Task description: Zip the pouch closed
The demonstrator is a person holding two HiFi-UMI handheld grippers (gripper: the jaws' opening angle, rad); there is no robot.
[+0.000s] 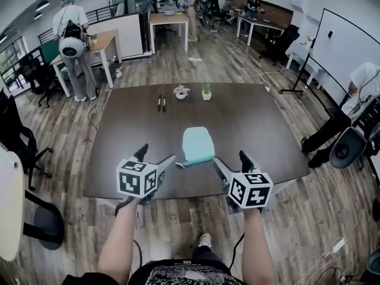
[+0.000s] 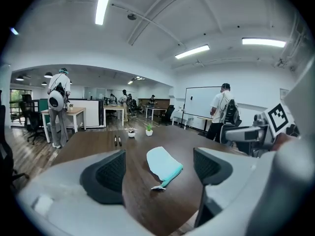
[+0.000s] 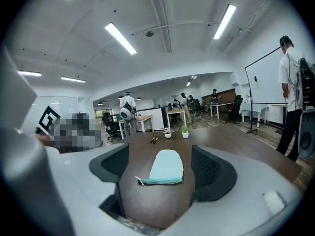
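Soft matt cloth pouch (image 1: 198,145); smooth dark wood-look table (image 1: 261,129).

Light is bright and even, from ceiling tubes (image 3: 120,38); shadows on the table (image 1: 255,129) are faint and soft. Both gripper views are fisheye, bent at the edges with black corners; the near jaws look soft.

No words, numbers or brands can be read anywhere. The only marks are black-and-white square codes, not letters, on 2 cubes: the left cube (image 1: 138,179) and the right cube (image 1: 250,189). The print on the person's shirt (image 1: 187,274) at the near edge is too blurred to read.
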